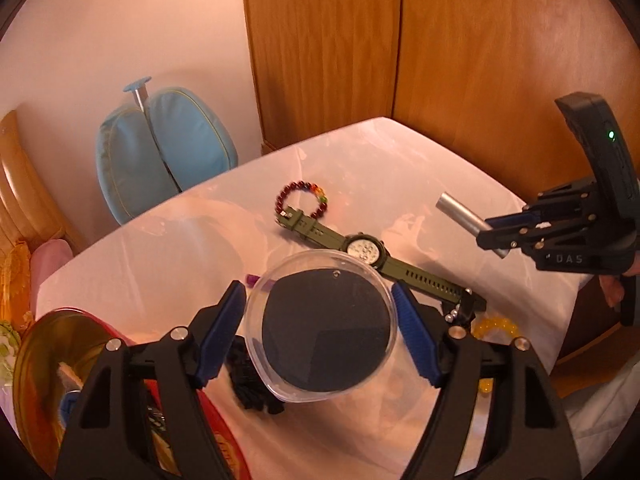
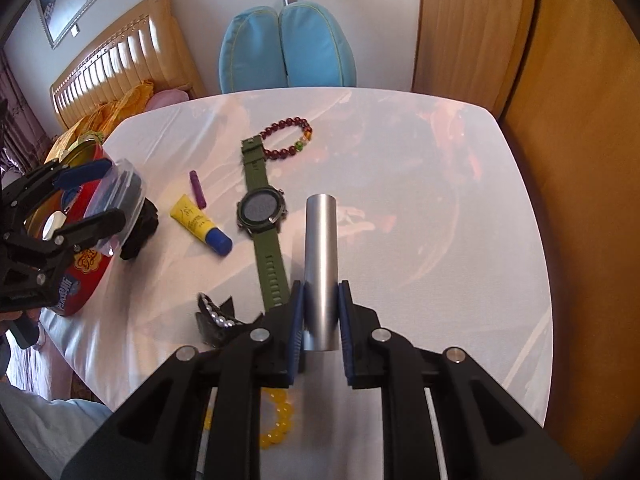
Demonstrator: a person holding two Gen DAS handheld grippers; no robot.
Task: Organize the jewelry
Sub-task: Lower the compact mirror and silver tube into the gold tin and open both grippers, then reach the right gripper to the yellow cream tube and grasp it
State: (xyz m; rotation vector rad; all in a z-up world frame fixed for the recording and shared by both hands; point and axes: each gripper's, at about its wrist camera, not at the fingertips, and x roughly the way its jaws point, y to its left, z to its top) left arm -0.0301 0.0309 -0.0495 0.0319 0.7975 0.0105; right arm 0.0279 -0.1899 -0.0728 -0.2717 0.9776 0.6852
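The left tool sits wide around a clear round container with a dark pad inside, blue pads close on either side of its rim. From the left wrist view it's hard to say whether the pads actually press the plastic, though in the right wrist view the container seems carried between them above the red tin. That tin stands at the desk's left edge, gold-lined and open.

Over on the other side, the right tool is pinched narrow on a silver metal tube, gripping its lower half with the tube pointing forward along the fingers, lifted clear of the desk.

Down on the white desk the jewelry is spread out. The green watch lies flat in the middle, strap stretched lengthways. Just beyond its far strap end sits the red bead bracelet, touching or nearly touching the buckle. Left of the watch lie a small purple stick and a yellow tube with a blue cap, near each other. A pearl piece on black backing rests near the watch's near strap end. The yellow bead bracelet lies close to the desk's near edge, partly hidden under the right tool. A black bundle sits beside the tin.
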